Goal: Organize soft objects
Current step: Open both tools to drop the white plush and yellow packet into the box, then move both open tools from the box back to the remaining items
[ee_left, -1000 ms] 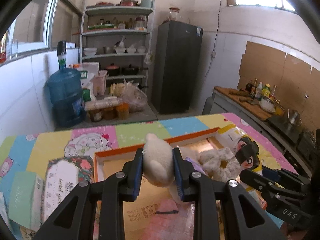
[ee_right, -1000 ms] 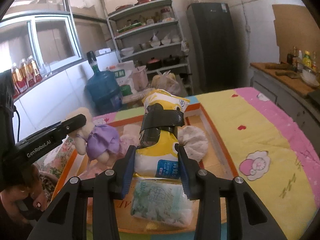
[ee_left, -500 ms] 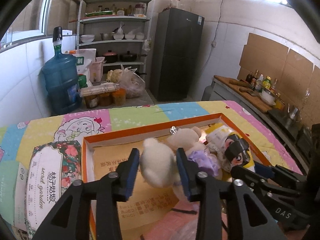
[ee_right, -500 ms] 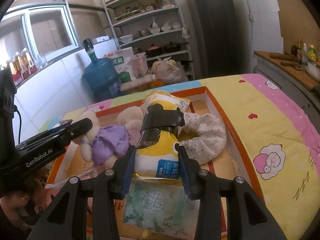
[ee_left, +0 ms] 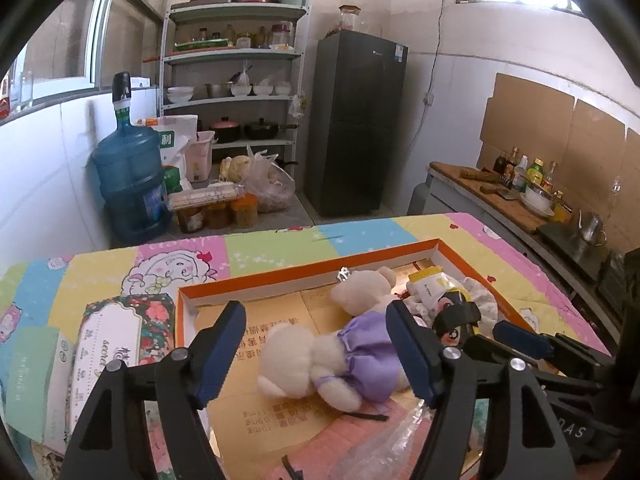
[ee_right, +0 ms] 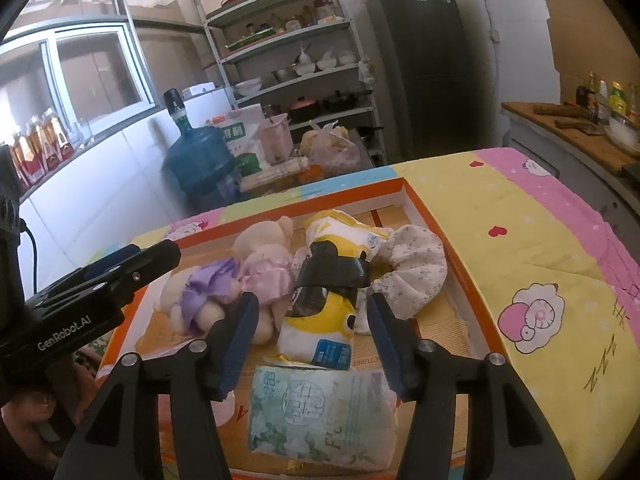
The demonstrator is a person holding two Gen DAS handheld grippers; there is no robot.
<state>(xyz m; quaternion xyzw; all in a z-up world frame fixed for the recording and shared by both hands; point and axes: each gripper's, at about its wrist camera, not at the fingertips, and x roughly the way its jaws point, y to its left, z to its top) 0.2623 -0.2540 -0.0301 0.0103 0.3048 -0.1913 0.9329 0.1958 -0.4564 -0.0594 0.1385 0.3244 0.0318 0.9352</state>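
Both claws had let go since the earlier frames: the left claw [ee_left: 316, 350] stood wide over the purple-dressed bear [ee_left: 332, 354] lying crosswise in the orange tray [ee_left: 256, 282], the right claw [ee_right: 310, 340] wide around the yellow pouch [ee_right: 326, 308]

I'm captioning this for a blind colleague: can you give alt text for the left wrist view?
The open left gripper frames a cream teddy bear in a purple dress lying in an orange-rimmed box on a colourful tablecloth. The right gripper is at right, a kitchen behind.
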